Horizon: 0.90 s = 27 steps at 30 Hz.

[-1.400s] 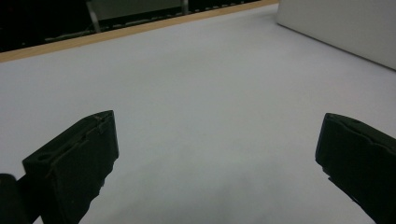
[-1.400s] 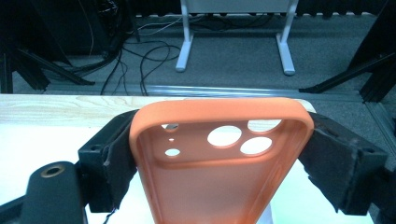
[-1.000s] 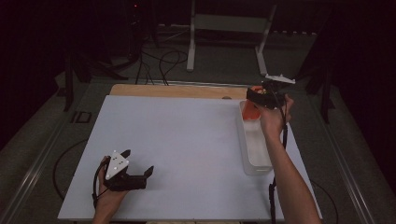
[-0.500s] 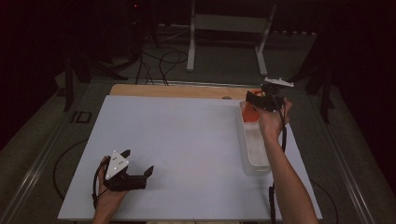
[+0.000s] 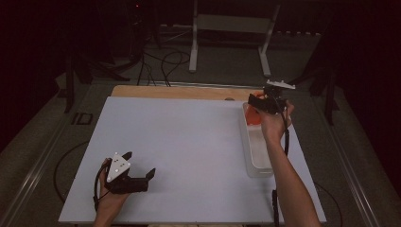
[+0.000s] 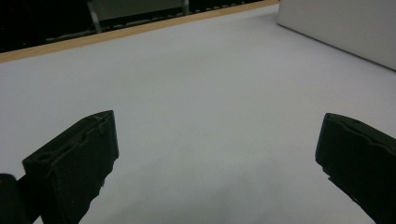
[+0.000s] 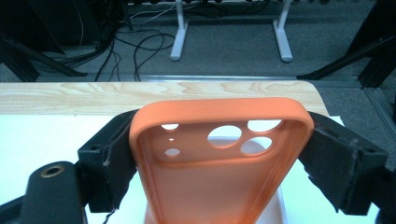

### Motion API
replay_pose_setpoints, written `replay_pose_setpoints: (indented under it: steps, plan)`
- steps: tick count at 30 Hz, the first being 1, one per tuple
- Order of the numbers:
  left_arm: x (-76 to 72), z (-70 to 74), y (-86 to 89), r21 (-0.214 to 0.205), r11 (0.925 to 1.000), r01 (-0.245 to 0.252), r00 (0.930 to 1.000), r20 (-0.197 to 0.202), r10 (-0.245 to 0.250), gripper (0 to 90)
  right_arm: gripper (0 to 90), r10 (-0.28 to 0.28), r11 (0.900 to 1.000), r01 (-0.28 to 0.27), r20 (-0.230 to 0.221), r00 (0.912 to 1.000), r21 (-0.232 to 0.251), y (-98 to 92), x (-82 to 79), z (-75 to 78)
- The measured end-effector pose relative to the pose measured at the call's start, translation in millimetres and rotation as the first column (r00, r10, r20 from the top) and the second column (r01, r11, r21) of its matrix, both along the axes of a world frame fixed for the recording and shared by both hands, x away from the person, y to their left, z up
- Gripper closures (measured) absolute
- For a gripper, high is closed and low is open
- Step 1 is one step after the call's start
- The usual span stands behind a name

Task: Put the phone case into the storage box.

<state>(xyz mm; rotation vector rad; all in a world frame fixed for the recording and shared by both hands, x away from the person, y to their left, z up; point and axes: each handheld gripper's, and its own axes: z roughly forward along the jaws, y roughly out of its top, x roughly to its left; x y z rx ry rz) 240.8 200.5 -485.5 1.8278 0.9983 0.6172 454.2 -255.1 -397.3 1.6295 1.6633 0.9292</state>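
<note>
High view: right tool (image 5: 257, 100) raised over the far end of the white bin (image 5: 257, 156) at the right side of the tabletop (image 5: 189, 142), pinching an orange phone case (image 5: 253, 116). Left tool (image 5: 142, 177) rests low at the near left, well apart from the bin.

Left gripper view: jaws spread wide, bare tabletop between them.

Right gripper view: both jaws pressed against the long sides of the phone case (image 7: 219, 163), camera cut-outs toward the far end.

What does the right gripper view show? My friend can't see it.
An orange phone case is clamped between the two black jaws of the right hand-held gripper, camera holes at its top. Behind it lie a white table with a wooden edge, and dark floor with cables.
</note>
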Motion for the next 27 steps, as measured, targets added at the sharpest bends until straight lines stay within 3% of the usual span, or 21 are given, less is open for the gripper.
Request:
replay_pose_setpoints:
  steps: [27]
  plan:
    - [0.0,0.1,0.8,-0.001,1.0,0.001,1.0,-0.002,-0.001,0.2,16.5,-0.02,0.9998,0.02,-0.029,0.9994,-0.002,1.1,6.0,-16.1]
